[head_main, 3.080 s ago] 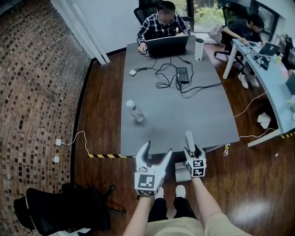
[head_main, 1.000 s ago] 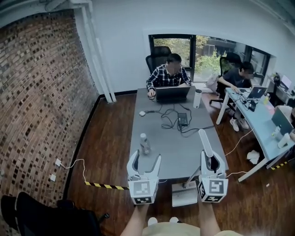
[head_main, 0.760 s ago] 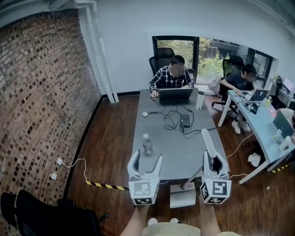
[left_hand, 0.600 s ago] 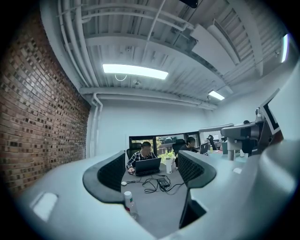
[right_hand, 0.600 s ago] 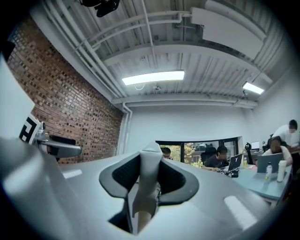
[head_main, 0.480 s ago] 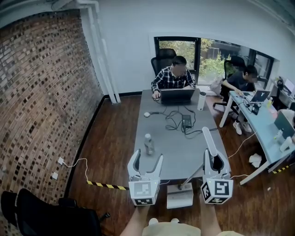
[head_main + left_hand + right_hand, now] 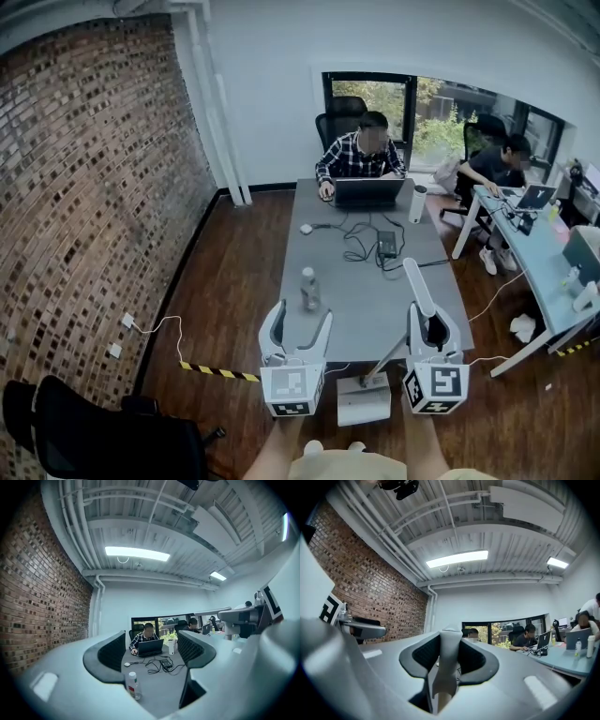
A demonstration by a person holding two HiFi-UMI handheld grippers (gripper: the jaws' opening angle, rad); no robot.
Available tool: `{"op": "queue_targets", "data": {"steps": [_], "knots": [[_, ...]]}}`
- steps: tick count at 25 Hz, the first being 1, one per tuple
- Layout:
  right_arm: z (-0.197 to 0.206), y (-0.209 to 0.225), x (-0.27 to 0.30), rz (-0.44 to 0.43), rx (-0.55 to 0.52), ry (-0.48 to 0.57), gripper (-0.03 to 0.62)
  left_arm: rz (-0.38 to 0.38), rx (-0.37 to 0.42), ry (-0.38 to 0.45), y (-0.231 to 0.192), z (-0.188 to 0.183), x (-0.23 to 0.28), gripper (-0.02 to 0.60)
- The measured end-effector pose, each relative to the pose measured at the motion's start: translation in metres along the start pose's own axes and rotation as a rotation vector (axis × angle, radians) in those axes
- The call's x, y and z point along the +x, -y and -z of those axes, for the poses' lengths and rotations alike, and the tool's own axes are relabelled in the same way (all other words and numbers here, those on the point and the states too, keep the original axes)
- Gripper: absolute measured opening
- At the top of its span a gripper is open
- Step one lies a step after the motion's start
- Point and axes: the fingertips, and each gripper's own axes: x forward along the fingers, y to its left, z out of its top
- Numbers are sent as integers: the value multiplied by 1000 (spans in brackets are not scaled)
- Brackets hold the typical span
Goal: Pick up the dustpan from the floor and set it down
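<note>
Head view: the right hand-held gripper (image 7: 427, 326) clamps the dustpan (image 7: 364, 400) by its handle (image 7: 415, 286), pan hanging by the near edge of the grey surface (image 7: 375, 309).
Left gripper view: the left hand-held gripper (image 7: 151, 642) stands apart, empty.
Right gripper view: jaws pinch that handle.

Ahead of the right gripper (image 7: 433, 323) the grey table (image 7: 366, 319) has a bare near end, a water bottle (image 7: 309, 289) near its left edge, cables (image 7: 361, 246) and a laptop (image 7: 367, 190) farther up; open wooden floor (image 7: 230, 281) runs along its left, a black chair (image 7: 103, 436) at lower left.
</note>
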Motion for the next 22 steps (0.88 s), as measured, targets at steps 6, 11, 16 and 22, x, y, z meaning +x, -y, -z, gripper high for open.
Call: {"op": "queue_targets", "data": {"steps": [6,11,16,22], "knots": [[-2,-2,-1,8,-3,-3,112,-2,-4,-5,-5,1,-2,341],[1,0,-2,8,-13,-20,113,5,-8,-4,-2,2,1,340],[4,4,-4,22,-20,-28,114,20,-6,-8,3,4,5,339],[14,19,-6,26,-36,-41,112,56,-16,-4,15,3,11,336]]}}
